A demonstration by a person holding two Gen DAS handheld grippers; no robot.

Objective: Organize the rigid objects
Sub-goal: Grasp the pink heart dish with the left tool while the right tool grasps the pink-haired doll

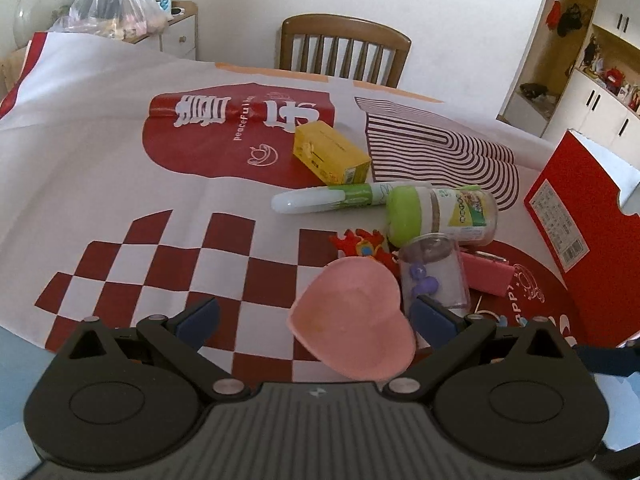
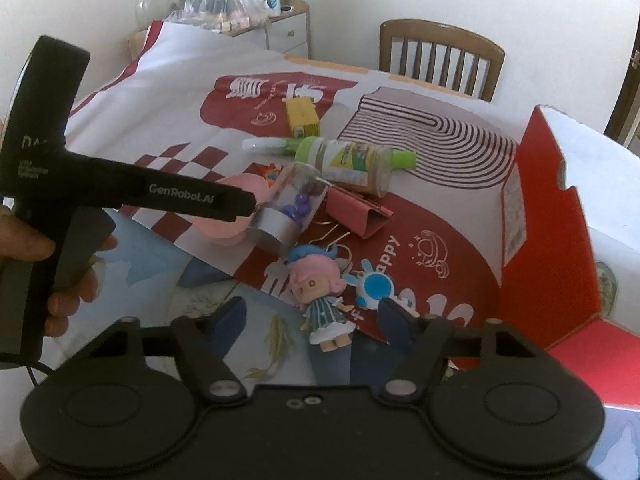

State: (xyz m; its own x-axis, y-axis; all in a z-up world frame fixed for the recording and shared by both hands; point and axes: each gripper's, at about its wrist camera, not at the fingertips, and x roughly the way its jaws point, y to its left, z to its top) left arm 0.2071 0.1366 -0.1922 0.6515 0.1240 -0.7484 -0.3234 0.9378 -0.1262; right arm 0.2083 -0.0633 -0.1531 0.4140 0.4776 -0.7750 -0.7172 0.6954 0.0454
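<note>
My left gripper (image 1: 316, 320) stands open around a pink heart-shaped dish (image 1: 352, 324) at the table's near edge; its right finger (image 1: 434, 320) is close to the dish and to a clear cup with purple beads (image 1: 434, 276). My right gripper (image 2: 314, 318) is open, and a pink-haired doll (image 2: 320, 300) lies between its fingers with gaps on both sides. A blue-and-white figure (image 2: 374, 286) lies just right of the doll. Farther back lie a green-lidded jar (image 2: 348, 162), a white-and-green tube (image 1: 324, 200), a yellow box (image 1: 330, 152) and a pink clip (image 2: 356, 212).
A tall red open box (image 2: 552, 216) stands at the right of the table. A red toy (image 1: 360, 244) lies behind the dish. A hand (image 2: 68, 280) holds the left tool at the left of the right wrist view. A wooden chair (image 1: 344, 48) stands behind the patterned tablecloth (image 1: 120, 168).
</note>
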